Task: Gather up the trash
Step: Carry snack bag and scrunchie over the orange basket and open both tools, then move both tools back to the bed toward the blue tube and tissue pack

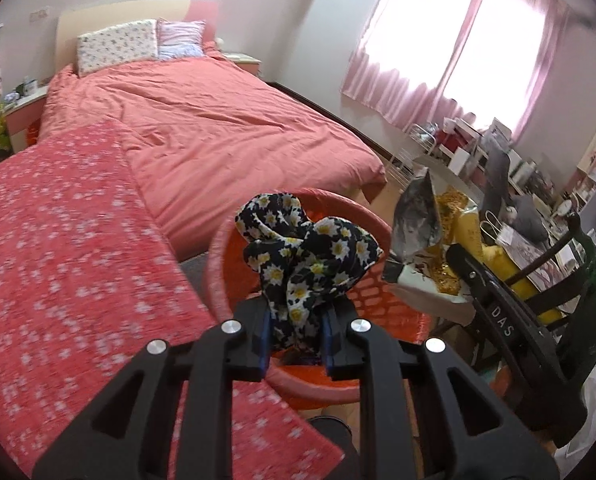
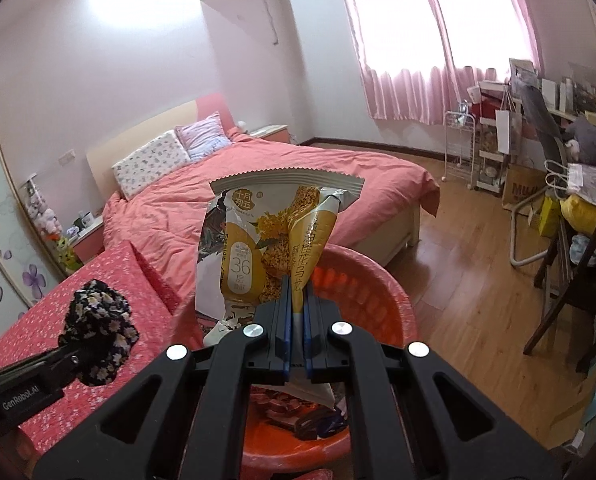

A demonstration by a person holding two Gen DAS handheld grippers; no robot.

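My left gripper [image 1: 295,336] is shut on a crumpled black cloth with white daisies [image 1: 310,252], held over the rim of the red plastic basket [image 1: 217,256]. In the right wrist view the cloth [image 2: 97,328] hangs over the patterned red blanket. My right gripper [image 2: 295,312] is shut on a yellow and silver snack bag [image 2: 265,240], held upright above the basket [image 2: 378,280]. That bag also shows in the left wrist view [image 1: 430,220], right of the cloth. Dark wrappers [image 2: 314,420] lie in the basket's bottom.
A bed with a salmon duvet [image 1: 217,128] lies beyond the basket. A red flowered blanket [image 1: 65,240] covers the near left. A dark wooden chair [image 2: 578,280] and a cluttered table stand to the right, over wood floor [image 2: 470,272].
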